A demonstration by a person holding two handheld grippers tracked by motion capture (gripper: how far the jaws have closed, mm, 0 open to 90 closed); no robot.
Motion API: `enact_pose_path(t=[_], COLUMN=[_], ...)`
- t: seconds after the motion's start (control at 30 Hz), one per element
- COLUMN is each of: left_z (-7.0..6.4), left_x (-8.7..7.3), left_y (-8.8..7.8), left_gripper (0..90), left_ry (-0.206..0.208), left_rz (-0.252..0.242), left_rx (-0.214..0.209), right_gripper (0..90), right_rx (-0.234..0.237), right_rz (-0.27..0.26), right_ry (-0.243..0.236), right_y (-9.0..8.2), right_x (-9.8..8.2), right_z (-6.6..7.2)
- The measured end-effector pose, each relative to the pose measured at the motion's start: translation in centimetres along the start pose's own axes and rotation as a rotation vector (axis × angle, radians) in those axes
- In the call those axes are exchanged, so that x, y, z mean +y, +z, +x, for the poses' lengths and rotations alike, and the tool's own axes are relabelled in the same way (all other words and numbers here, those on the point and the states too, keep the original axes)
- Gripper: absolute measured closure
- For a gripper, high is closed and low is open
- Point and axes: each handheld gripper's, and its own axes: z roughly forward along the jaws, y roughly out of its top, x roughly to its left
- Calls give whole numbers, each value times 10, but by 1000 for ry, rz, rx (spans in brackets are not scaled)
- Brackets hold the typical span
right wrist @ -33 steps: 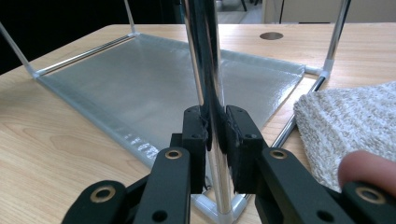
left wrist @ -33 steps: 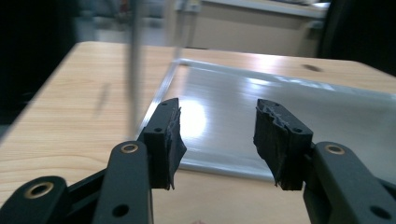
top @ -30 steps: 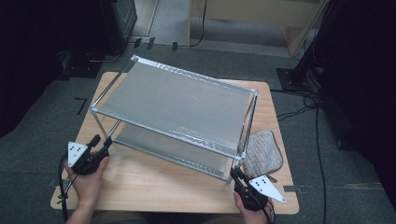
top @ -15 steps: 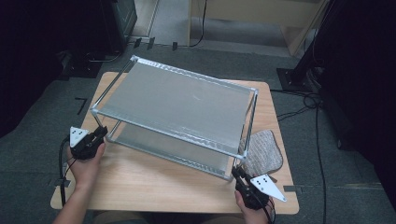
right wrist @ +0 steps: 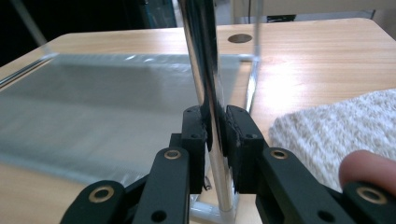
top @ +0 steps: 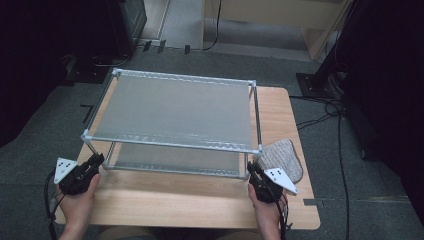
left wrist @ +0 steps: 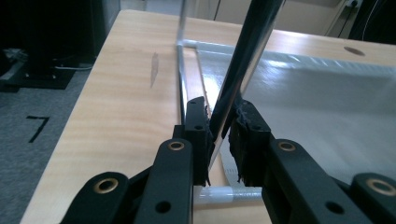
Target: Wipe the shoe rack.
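A two-shelf metal rack [top: 175, 107] with frosted shelves stands on the wooden table [top: 175, 200]. My left gripper [top: 97, 160] is at its front left corner. In the left gripper view the left gripper [left wrist: 219, 121] is shut on the shiny front left leg [left wrist: 243, 60]; its jaws have just been closing onto this leg, then eased a trifle, and the leg stays pinched between the pads. My right gripper [top: 251, 167] is at the front right corner. In the right gripper view, the right gripper [right wrist: 217, 121] is shut on the front right leg [right wrist: 201, 56].
A grey knitted cloth [top: 282, 157] lies on the table just right of the rack's front right leg, close to my right hand; it shows as a pale weave [right wrist: 327, 126] in the right gripper view. Cables trail over the floor at the right.
The rack has turned from a skewed stance to square with the table's edges. My left gripper went from open beside the front left leg to shut on it. Both hands shifted with the rack.
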Motion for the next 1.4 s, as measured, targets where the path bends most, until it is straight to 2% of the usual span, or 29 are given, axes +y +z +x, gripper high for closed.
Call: enact_pose_path(t=[0.03,0.13,0.17,0.2,0.23,0.27,0.33,0.47,0.53,0.63,0.67,0.77,0.8,0.83,0.87,0.9,0.93,0.97,1.03,1.07,1.1,1.17,1.27,1.3,1.33,1.4], left_z=[-2,-4,-6,-6,-10,-10,-14,-19,-26,-31,-33,-36,-38,-38,-40,-42,-42,-43,-44,-45,-45,-48,-53,-55,-57,-59], left_x=[-4,-7,-10,-10,-13,-13,-18,-26,-30,-33,-35,-36,-37,-37,-37,-38,-38,-39,-39,-40,-40,-40,-40,-40,-40,-40], left_y=[-8,-14,-20,-20,-26,-26,-31,-41,-48,-52,-54,-55,-54,-54,-55,-57,-57,-57,-59,-60,-60,-61,-60,-59,-59,-58], left_gripper=[780,780,779,779,778,779,780,784,785,788,790,789,789,789,789,790,791,791,795,795,795,795,796,792,792,778], left_ry=[2,6,7,7,14,14,30,67,85,104,109,101,105,105,111,121,121,129,146,147,147,155,174,177,175,179], left_rz=[2,2,6,6,8,8,4,1,11,8,7,3,3,3,7,12,12,14,15,19,19,24,34,38,36,37], left_rx=[-13,-25,-40,-40,-56,-56,-82,-161,-192,-199,-199,-206,-219,-219,-225,-239,-239,-244,-253,-262,-262,-274,-304,-318,-330,-347], right_gripper=[787,788,794,794,801,801,801,799,803,804,802,750,632,587,587,522,509,509,481,457,457,425,410,405,405,399], right_rx=[-12,-21,-33,-33,-51,-57,-61,-69,-92,-111,-116,-101,-119,-144,-144,-148,-137,-137,-124,-120,-120,-121,-154,-177,-177,-199], right_rz=[1,0,3,3,7,10,11,1,2,10,14,39,36,33,33,21,10,10,7,17,17,47,39,59,59,55], right_ry=[8,4,-12,-12,-52,-57,-51,-23,-18,-30,-20,0,-14,-47,-47,-106,-129,-129,-163,-169,-169,-158,-130,-98,-98,-77], right_y=[8,17,26,26,34,37,40,48,54,59,62,71,71,69,69,60,53,53,39,26,26,14,-4,-10,-10,-17], right_x=[4,8,13,13,17,19,20,25,28,32,34,41,45,46,46,48,48,48,45,40,40,33,20,14,14,10], right_z=[-2,-5,-8,-8,-10,-11,-14,-24,-28,-29,-29,-32,-31,-28,-28,-21,-20,-20,-19,-25,-25,-36,-56,-72,-72,-86])
